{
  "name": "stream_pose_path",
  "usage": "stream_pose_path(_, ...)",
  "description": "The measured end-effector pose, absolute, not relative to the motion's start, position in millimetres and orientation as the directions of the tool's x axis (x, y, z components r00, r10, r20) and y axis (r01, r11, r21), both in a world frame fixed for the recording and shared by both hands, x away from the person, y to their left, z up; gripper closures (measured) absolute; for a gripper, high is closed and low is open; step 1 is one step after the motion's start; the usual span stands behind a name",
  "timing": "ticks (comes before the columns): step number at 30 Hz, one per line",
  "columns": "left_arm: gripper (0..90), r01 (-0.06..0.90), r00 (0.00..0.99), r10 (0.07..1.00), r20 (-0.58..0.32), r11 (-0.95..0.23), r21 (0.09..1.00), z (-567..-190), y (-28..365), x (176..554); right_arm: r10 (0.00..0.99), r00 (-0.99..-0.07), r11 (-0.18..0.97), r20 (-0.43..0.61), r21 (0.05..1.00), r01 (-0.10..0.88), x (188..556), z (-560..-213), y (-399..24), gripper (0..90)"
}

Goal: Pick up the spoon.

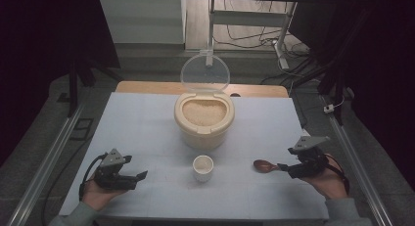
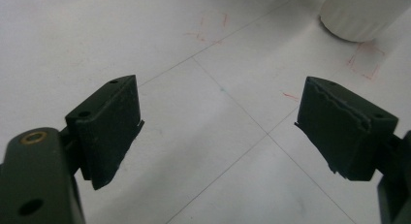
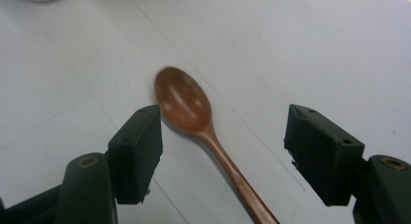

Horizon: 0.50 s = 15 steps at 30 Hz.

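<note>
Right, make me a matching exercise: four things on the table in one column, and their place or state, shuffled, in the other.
Things:
1. wooden spoon
2. small cup
3. rice container
4. left gripper

Places or states:
A. lid up, grains showing inside
B. open, nothing between its jaws
C. lying flat between the open jaws of the right gripper
D. upright, just in front of the rice container

Pairs: 1-C, 2-D, 3-A, 4-B
</note>
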<state>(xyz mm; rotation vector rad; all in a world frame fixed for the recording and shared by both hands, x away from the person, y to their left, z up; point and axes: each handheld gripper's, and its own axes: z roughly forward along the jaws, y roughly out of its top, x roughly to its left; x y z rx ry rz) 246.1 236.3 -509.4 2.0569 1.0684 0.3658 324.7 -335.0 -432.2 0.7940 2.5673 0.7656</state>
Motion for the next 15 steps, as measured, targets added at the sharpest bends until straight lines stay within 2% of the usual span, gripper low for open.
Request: stream_pose_path(15,15.7,0.575,0.616,0.782,-0.093,-0.366,0.732,-513,236,246,0.566,-0.814,0.788,-0.132,0.377,0.487,346,-454,-352,29.5)
